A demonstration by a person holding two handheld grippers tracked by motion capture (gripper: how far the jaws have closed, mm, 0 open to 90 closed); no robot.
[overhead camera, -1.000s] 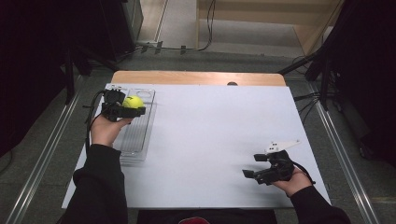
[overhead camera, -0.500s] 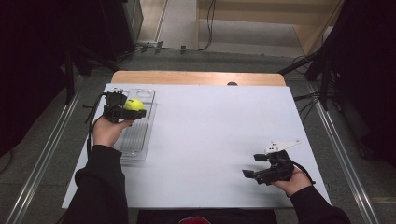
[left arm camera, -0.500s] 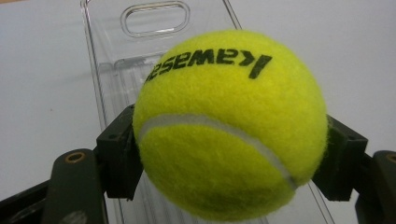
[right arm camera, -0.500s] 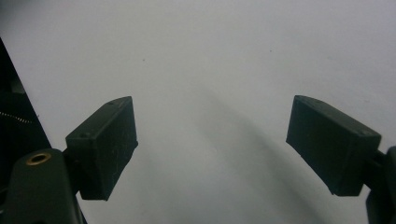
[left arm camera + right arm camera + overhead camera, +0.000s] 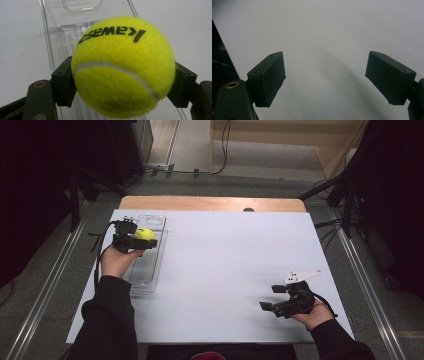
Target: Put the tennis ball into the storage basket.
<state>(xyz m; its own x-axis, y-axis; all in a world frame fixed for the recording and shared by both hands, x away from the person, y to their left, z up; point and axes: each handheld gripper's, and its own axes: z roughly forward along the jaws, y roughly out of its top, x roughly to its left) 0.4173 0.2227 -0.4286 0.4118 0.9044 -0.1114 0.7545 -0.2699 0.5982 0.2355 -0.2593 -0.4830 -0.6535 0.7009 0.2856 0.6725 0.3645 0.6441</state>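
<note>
Your left gripper [image 5: 142,241] grasps the ball [image 5: 144,234], jaws pressed on both its sides, at the upper left of the high view, over the far part of the clear tray [image 5: 150,270]. In the left gripper view the ball [image 5: 122,67] sits mid-frame with the tray [image 5: 57,37] behind it; whether it touches the tray, you cannot tell. Step in hand looks like carrying or placing the ball at the tray. Next move: likely lower it into the tray, then release gently so it doesn't roll. Your right gripper [image 5: 272,298] idles at lower right over the worktop [image 5: 225,260], jaws spread wide, holding nothing.
</note>
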